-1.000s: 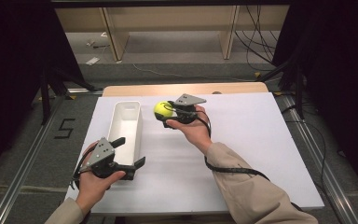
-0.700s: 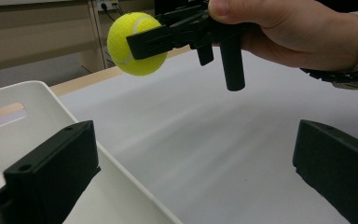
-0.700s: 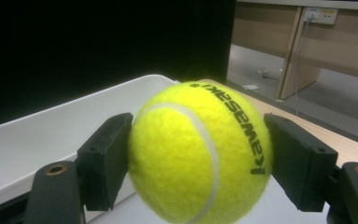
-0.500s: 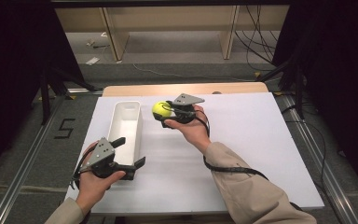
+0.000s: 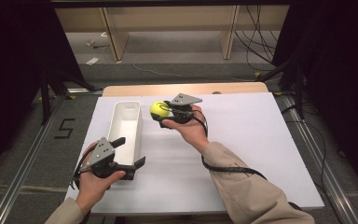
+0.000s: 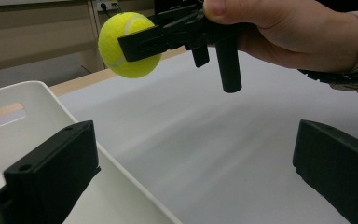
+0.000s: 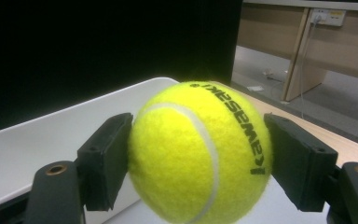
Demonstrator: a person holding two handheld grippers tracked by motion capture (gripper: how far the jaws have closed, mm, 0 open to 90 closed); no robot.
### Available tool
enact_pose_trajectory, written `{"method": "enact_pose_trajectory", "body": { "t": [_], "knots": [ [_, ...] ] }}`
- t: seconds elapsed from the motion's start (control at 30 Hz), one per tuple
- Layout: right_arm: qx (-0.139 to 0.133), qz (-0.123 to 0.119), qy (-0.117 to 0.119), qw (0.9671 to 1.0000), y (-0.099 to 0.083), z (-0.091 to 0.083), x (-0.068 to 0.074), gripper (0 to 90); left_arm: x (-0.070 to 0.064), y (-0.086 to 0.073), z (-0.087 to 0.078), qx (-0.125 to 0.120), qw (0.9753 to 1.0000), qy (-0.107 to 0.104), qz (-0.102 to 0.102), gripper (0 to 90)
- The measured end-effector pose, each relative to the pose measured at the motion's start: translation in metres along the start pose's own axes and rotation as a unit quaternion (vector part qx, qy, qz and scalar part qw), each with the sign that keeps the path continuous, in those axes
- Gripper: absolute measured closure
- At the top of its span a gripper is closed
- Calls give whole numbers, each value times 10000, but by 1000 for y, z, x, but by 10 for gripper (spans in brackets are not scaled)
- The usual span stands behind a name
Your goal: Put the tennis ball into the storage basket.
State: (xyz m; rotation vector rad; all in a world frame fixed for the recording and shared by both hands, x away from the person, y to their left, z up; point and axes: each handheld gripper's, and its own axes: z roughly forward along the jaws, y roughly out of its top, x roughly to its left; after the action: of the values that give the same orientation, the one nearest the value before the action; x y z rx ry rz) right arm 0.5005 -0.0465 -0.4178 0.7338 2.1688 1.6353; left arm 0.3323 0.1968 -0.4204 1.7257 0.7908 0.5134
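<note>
A yellow tennis ball (image 5: 159,109) (image 7: 200,154) (image 6: 123,44) is held above the white table, just right of the white bin's (image 5: 126,133) far end. My right gripper (image 5: 162,110) is shut on it, one jaw on each side. The left gripper (image 5: 127,151) stands open near the bin's near end, one jaw over the bin and the other over the table, nothing between them. In the left gripper view the bin's rim (image 6: 42,88) lies at lower left and the right gripper (image 6: 130,44) hangs ahead with the ball.
The white table top (image 5: 242,140) stretches to the right of the bin. A wooden strip (image 5: 186,87) runs along its far edge. Beyond it is floor with cables (image 5: 261,44) and shelf legs. Dark curtains stand on both sides.
The right gripper has carried the ball slightly left, toward the bin. The left gripper has stayed in place.
</note>
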Motion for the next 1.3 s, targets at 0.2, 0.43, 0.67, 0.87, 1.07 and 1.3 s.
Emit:
{"method": "enact_pose_trajectory", "body": {
  "t": [0.2, 0.43, 0.67, 0.87, 1.07, 1.3],
  "knots": [
    [-16, -11, 21, 10000, 2, 1, 2, 273, 0, 0, 0, 0, 10000, -12, 1, 0],
    [-26, -4, 43, 10000, 3, 3, 3, 274, 0, 0, 0, 2, 10000, -6, 0, 0],
    [-37, 0, 66, 10000, 4, 5, 5, 274, 0, 0, 0, -1, 10000, -10, 1, 0],
    [-71, -19, 89, 9999, 6, 7, 7, 274, 0, 0, 0, -3, 10000, -5, 3, 0],
    [-78, -12, 114, 9999, 8, 10, 10, 274, 0, 0, 0, -6, 10000, -4, 4, 0],
    [-80, -24, 139, 9999, 9, 12, 11, 274, 0, 0, 0, -6, 10000, -4, 5, 0]
  ]
}}
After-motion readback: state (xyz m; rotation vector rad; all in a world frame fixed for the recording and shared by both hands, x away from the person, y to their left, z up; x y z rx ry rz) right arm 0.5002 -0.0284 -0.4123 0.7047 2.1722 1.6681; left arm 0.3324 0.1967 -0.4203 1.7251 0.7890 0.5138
